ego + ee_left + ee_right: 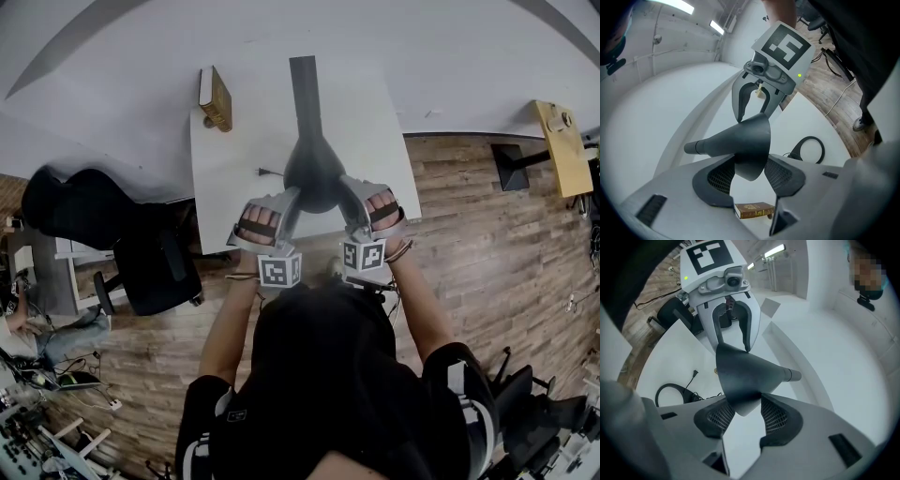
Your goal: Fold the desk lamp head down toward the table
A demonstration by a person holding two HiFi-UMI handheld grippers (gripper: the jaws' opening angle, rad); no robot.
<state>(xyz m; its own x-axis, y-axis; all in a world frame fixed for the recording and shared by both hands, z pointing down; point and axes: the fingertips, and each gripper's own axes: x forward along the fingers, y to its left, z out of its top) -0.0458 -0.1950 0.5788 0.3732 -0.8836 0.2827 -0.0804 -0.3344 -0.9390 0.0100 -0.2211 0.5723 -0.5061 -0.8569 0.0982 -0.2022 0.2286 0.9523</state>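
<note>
The black cone-shaped lamp head (314, 173) hangs over the middle of the counter's (366, 103) near edge, and its arm (305, 94) runs back toward the far edge. The left hand-held gripper (749, 176) and the right hand-held gripper (743, 416) flank it. Each has its jaws apart, with the shade's rim between the pads and apparently not pinched. To fold the head lower, both should probably close evenly on the rim, then press down together and slowly, so the shade does not twist.
</note>
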